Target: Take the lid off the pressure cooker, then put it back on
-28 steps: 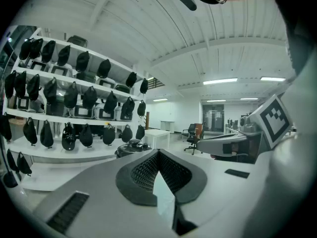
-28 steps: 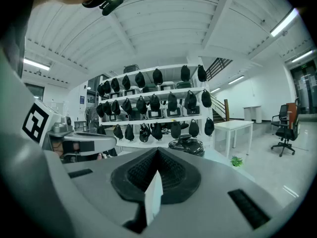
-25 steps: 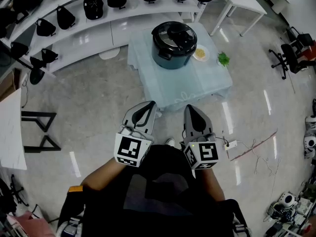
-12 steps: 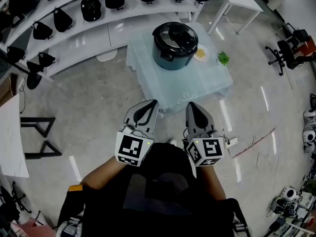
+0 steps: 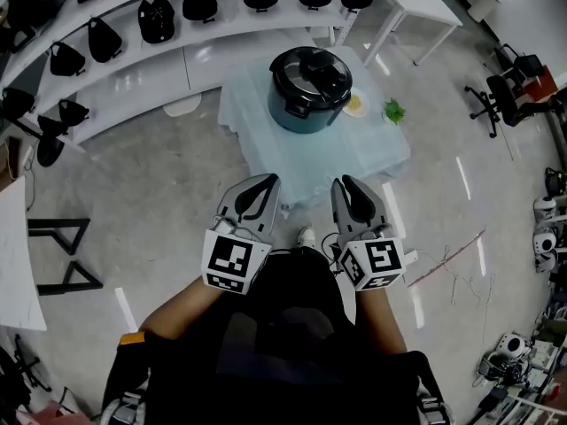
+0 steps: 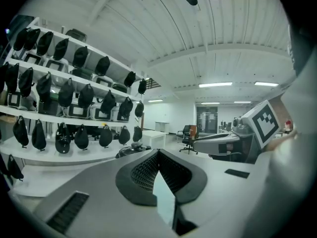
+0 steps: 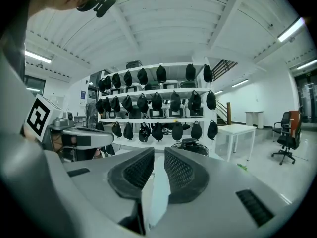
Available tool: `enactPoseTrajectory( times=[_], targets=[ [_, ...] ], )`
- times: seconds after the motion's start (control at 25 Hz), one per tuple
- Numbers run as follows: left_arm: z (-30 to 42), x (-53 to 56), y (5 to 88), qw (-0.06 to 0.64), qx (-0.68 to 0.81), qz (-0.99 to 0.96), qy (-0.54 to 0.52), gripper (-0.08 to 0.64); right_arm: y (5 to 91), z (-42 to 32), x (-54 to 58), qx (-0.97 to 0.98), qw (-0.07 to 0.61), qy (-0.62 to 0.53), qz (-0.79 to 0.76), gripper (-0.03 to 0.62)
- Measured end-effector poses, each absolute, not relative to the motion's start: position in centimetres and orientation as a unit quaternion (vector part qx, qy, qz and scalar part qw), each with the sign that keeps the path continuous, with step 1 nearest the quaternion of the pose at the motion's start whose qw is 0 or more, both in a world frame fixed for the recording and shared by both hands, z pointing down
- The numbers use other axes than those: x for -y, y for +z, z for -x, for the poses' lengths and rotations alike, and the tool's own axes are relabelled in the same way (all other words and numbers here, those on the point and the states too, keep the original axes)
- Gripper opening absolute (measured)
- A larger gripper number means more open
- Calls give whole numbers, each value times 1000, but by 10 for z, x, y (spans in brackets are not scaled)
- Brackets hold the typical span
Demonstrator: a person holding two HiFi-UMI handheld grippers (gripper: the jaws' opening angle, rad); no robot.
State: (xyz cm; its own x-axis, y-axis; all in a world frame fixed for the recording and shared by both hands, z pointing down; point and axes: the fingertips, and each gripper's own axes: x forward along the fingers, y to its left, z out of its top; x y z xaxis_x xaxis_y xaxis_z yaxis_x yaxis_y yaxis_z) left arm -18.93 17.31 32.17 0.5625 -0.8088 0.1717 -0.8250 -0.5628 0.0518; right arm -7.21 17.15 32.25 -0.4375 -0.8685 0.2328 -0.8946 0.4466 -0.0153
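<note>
The pressure cooker, its black lid on, stands toward the far left corner of a small worktop draped in pale blue cloth, with a small plate just beside it and a green sprig by the right edge. Both grippers are over the grey floor, well short of the worktop's near edge: the left gripper has its fingers together, while the right gripper has fingers that have just been easing apart, nothing between them. Beyond the far edge curve white shelves lined with black bags
</note>
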Motion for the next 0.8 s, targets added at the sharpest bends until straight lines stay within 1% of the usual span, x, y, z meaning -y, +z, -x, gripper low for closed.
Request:
enactPoseTrajectory(
  times=[0.08, 0.28, 0.48, 0.64, 0.8],
  targets=[
    [190, -164, 321, 64, 471, -878, 63, 8, 323, 71, -159, 850, 101, 64, -514, 87],
    [187, -127, 328, 63, 502, -860, 66, 8, 333, 60, -112, 862, 103, 64, -492, 89],
    [170, -75, 342, 84, 535, -838, 70, 8, 345, 48, -56, 886, 114, 67, -444, 89],
    [145, -25, 341, 94, 560, -820, 76, 8, 346, 34, -4, 911, 139, 54, -385, 97],
    [130, 20, 346, 104, 592, -794, 90, 8, 353, 21, 44, 936, 171, 34, -306, 128]
  ],
)
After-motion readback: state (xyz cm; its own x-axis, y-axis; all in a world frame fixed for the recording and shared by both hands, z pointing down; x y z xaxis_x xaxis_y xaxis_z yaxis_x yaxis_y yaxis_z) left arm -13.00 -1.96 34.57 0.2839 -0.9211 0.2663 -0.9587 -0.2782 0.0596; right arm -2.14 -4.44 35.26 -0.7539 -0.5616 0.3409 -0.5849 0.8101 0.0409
